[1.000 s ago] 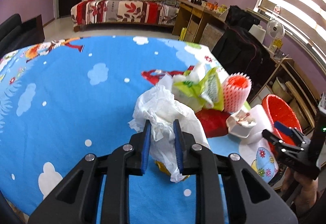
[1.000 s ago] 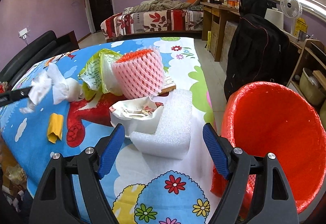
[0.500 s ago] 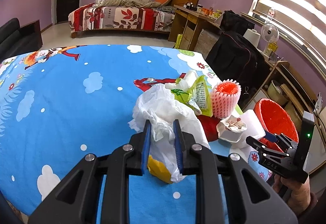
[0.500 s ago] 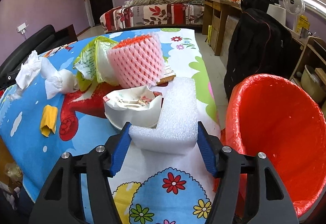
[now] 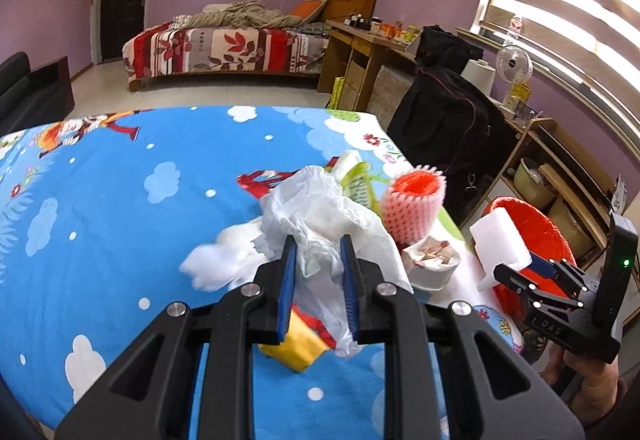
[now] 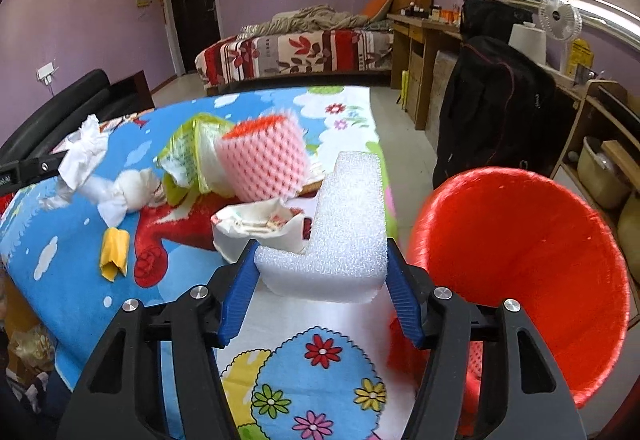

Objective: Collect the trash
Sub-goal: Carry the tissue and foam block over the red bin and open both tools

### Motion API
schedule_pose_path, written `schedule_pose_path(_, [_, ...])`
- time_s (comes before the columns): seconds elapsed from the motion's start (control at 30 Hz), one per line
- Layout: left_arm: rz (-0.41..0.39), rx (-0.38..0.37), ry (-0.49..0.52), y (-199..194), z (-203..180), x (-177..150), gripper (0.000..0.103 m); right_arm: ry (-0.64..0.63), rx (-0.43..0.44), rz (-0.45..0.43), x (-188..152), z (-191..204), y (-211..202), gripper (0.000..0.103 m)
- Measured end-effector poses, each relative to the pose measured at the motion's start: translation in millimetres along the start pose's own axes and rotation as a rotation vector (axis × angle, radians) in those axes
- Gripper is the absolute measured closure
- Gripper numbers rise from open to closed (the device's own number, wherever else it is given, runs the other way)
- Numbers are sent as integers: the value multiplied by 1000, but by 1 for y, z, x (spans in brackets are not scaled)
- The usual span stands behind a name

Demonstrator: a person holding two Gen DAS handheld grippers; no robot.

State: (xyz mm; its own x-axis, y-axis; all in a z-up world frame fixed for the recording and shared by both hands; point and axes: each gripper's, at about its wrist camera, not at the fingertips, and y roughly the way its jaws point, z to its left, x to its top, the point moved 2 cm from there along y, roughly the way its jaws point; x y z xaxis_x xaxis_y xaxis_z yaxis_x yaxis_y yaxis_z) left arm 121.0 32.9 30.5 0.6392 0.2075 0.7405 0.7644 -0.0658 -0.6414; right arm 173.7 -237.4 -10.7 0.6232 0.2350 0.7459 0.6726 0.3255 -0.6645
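Observation:
My left gripper (image 5: pixel 318 264) is shut on a crumpled white tissue (image 5: pixel 320 215) and holds it above the blue tablecloth (image 5: pixel 120 199). The tissue also shows in the right wrist view (image 6: pixel 86 155). My right gripper (image 6: pixel 320 280) is shut on a white L-shaped foam block (image 6: pixel 344 236), lifted off the table next to the red trash bin (image 6: pixel 520 264). The foam block (image 5: pixel 500 240) and bin (image 5: pixel 536 232) show at the right of the left wrist view.
On the table lie a pink foam net sleeve (image 6: pixel 260 159), a green-yellow wrapper (image 6: pixel 188 155), a white paper cup with scraps (image 6: pixel 256 228), a yellow wrapper (image 6: pixel 114 252) and a white wad (image 6: pixel 132 187). A black bag (image 6: pixel 492 107) stands behind the bin.
My right gripper has shut on the foam block and lifted it off the table. My left gripper has risen with the tissue.

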Motion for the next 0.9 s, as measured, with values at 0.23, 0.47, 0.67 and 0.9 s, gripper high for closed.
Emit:
schedule_pose_path(0.23, [-9, -48, 57, 3, -37, 9, 82, 27, -36, -34, 8, -26, -18, 45])
schedule_pose_path(0.47, [5, -111, 120, 17, -84, 13, 82, 65, -85, -42, 6, -60, -30, 45])
schedule_pose_path(0.67, [19, -174, 191, 31, -134, 13, 82, 94, -123, -44, 2, -85, -39, 45])
schedule_pose_path(0.9, [48, -242, 253, 48, -185, 9, 82, 119, -155, -42, -3, -111, -47, 45])
